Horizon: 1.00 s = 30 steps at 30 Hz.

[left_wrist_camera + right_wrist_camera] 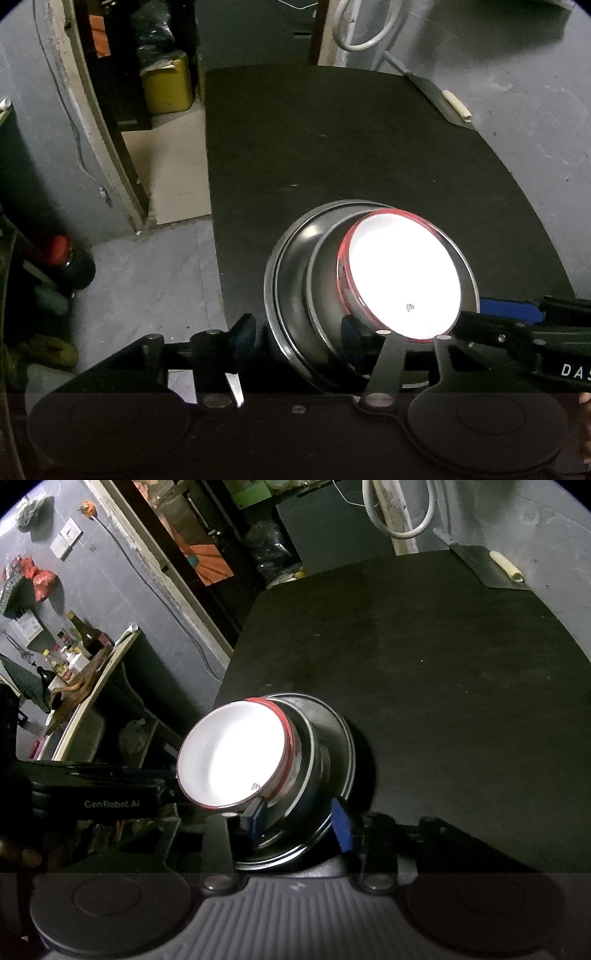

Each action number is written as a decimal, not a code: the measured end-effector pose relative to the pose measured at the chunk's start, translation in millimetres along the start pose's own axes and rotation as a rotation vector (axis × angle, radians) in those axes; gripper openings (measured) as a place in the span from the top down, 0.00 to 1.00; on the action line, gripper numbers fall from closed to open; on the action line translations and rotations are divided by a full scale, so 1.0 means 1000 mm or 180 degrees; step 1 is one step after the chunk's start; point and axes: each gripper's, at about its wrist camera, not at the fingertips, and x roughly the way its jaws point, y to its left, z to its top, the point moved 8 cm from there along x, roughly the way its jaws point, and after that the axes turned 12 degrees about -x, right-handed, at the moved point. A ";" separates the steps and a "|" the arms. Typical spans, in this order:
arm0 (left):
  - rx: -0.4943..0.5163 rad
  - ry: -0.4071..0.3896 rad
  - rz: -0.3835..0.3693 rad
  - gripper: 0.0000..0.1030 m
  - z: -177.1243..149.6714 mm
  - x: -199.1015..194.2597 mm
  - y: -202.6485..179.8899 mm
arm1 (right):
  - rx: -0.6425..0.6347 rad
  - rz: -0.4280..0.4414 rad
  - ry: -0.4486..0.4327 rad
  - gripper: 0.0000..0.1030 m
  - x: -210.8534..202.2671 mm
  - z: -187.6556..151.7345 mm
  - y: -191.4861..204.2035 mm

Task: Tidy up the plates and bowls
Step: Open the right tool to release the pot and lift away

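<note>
Now | bowl stack (369,280) upright (white bowl (232,753) topmost) | both jaws open, straddling rim

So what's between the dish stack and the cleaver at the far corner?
Only bare black tabletop lies between dish stack and cleaver, seen in both wrist views.

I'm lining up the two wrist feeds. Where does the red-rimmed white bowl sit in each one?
Left wrist: the red-rimmed white bowl sits right of centre, low, nested in the steel dishes.
Right wrist: the bowl sits left of centre, at mid-height.
Shared landmark: the pale roll at the black table's far right corner.
</note>
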 end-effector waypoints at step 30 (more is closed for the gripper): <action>-0.0117 -0.0204 0.0208 0.10 -0.002 -0.020 0.010 | -0.0041 -0.0061 -0.0210 0.13 -0.020 -0.003 0.004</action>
